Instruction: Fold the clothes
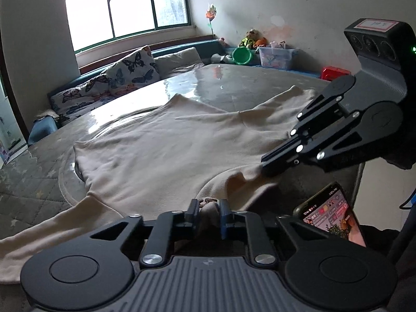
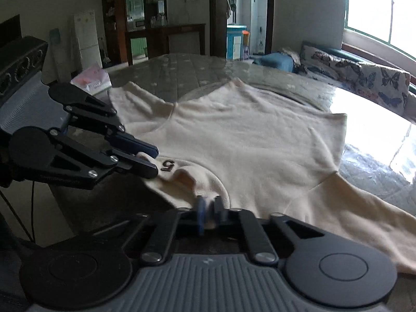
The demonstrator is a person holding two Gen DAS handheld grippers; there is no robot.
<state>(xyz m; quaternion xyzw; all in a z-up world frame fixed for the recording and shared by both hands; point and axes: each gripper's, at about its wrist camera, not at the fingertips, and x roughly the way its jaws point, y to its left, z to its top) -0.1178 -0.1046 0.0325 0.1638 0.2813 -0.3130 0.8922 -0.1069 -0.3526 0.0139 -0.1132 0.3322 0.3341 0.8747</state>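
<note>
On table (image 1: 39,182): cream shirt (image 1: 169,150) | both grippers clamp its collar | phone (image 1: 335,215) beside right gripper (image 1: 262,165)

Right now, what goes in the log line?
step: grab neck edge | left claw: pinching shirt | right claw: pinching shirt | shirt: flat on table

Each gripper, the left gripper (image 1: 208,209) and the right gripper (image 2: 209,206), is matte black with round side discs, silver screws, a grey ribbed base, blue-edged fingers (image 2: 200,214) and what seems a pink-bordered label on its grey camera housing.
</note>
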